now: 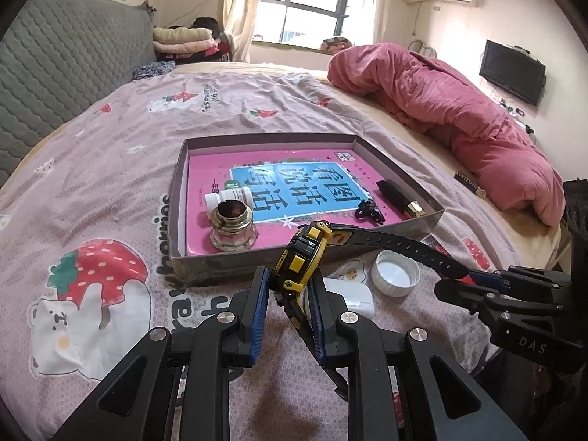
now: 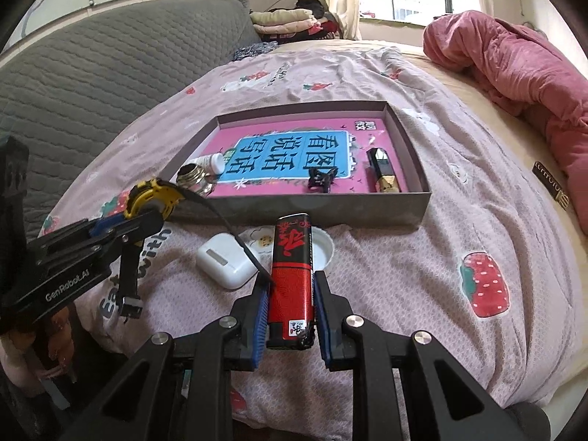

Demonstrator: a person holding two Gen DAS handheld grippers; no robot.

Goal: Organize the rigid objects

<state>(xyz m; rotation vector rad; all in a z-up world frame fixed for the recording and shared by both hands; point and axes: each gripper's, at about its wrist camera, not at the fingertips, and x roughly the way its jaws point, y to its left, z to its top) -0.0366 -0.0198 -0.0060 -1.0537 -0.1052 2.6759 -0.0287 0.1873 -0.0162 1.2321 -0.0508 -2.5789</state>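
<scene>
**Both grippers loaded in front of the tray**

My left gripper [image 1: 288, 286] is clamped on the yellow-and-black watch [image 1: 299, 257]: its blue pads [image 1: 259, 312] press the watch case from both sides, the case sitting upright between the fingertips. One black strap [image 1: 397, 248] runs out to my right, toward the right gripper [image 1: 463, 281], and its end lies against that gripper's fingertips. The other strap hangs down between my left fingers.

My right gripper [image 2: 290, 301] is closed on a red-and-black lighter [image 2: 292, 275], held lengthwise between the pads so that its far end sticks out past the fingertips toward the tray. From this camera I can see the left gripper [image 2: 143, 217] off to the side with the watch [image 2: 150, 198] raised at its tip, just in front of the tray's near left corner.

The shallow tray [image 2: 323, 213] lies straight ahead of both tools on the strawberry-print bedsheet [image 1: 110, 154]. A pink book [image 1: 294, 183] covers its floor. On the book stand a glass jar [image 1: 231, 229] at the near left, with a white pill bottle [image 1: 228, 196] lying on its side just behind it, a small black clip [image 1: 369, 211] near the middle front, and a black-and-gold lipstick [image 1: 402, 198] along the right wall.

Outside the tray, on the sheet between it and my grippers, sit a white earbud case [image 2: 226, 262] and a white lid [image 2: 323, 250], open side up, beside it.
</scene>
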